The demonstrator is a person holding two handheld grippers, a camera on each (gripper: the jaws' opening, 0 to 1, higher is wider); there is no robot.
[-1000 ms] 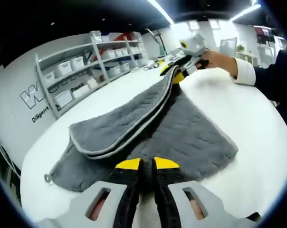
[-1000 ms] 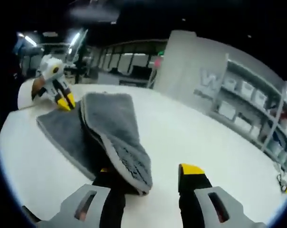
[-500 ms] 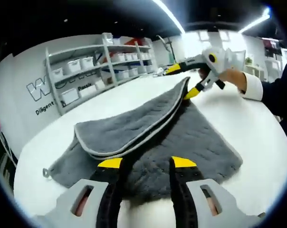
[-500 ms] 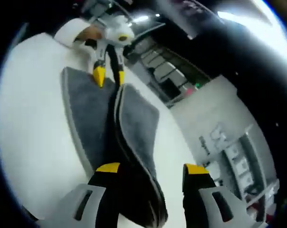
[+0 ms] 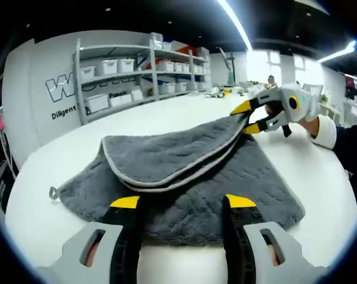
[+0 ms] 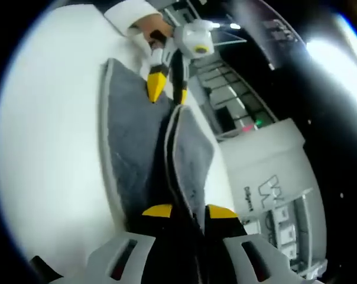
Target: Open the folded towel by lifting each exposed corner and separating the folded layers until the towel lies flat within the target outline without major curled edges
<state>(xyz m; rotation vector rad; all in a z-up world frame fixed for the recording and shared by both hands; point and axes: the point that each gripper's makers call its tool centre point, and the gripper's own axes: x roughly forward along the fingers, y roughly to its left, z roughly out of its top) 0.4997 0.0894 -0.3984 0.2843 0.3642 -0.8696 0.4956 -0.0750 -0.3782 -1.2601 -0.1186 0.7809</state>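
A grey towel (image 5: 184,160) lies folded on the white table (image 5: 54,148), its upper layers doubled back with pale piped edges. In the left gripper view my left gripper (image 5: 183,204) stands open over the near edge of the bottom layer, gripping nothing. My right gripper (image 5: 247,118) is at the far corner of the fold, with the upper layers between its jaws. In the right gripper view my right gripper (image 6: 190,212) is shut on the folded layers of the towel (image 6: 131,148), which runs away from it. My left gripper (image 6: 168,93) hovers open at the far end.
Metal shelves (image 5: 131,71) with white bins line the wall behind the table. A small hanging loop (image 5: 51,192) sticks out at the towel's left corner. A person's hand in a white cuff (image 5: 320,127) holds the right gripper. Bare tabletop (image 6: 48,118) surrounds the towel.
My left gripper, shut at the towel's near edge a second ago, has opened wide. My right gripper, open before, has closed on the folded upper layers.
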